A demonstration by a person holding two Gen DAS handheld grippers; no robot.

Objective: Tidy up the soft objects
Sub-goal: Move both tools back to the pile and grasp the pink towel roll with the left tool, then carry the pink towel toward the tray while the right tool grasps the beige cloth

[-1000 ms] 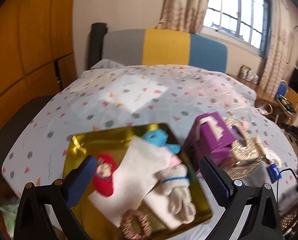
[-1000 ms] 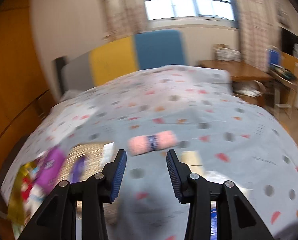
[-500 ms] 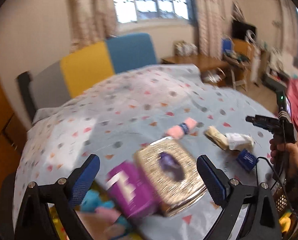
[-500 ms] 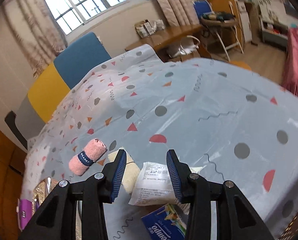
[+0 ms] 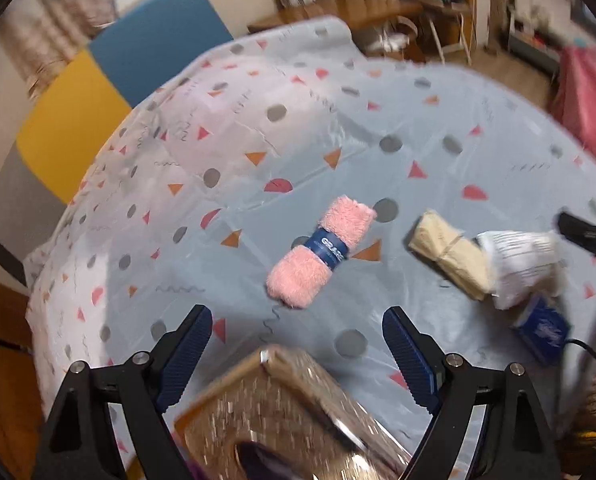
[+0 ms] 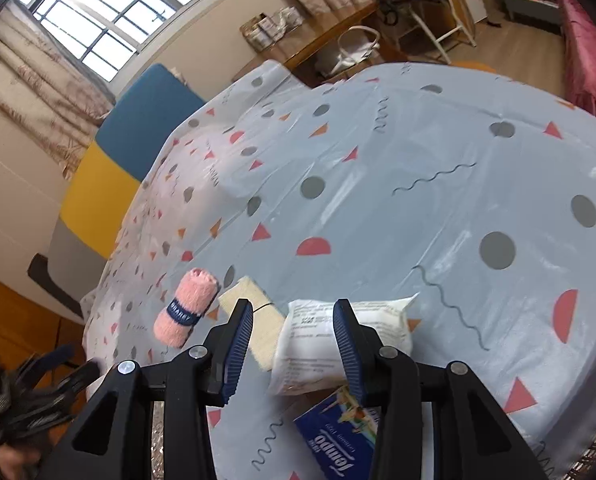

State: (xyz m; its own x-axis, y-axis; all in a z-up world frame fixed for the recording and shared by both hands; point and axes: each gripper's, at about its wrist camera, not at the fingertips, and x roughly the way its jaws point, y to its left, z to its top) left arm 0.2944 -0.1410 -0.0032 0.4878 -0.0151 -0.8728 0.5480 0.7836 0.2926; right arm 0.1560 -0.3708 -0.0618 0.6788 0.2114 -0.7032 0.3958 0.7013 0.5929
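Left wrist view looks down over a spotted tablecloth [image 5: 438, 160] at a rolled pink towel [image 5: 322, 252] with a dark band round its middle, lying loose just beyond the left gripper [image 5: 295, 344]. Its jaws stand wide and have just been closing a little, with nothing between them; the towel is still ahead of the tips, not touched. A glittery gold box [image 5: 293, 412] sits right under the gripper, close to the camera and blurred.

To the right of the towel lie a cream folded cloth [image 5: 450, 256], a white soft packet [image 5: 518, 268] partly over it, and a blue tissue pack [image 5: 542, 328].

From the right wrist view, the right gripper [image 6: 293, 332] hangs over the white packet [image 6: 322, 344] with its jaws about half spread. The packet shows between the blue pads, but I cannot tell whether they touch it; it looks to be lying on the table, so I take it as not yet gripped.

My guess is that this is the reach stage: each hand is lining up on one soft thing. The left needs to go forward and down so the jaws straddle the towel across its width, near the band, then squeeze gently. Both grippers tilt steeply down toward the table
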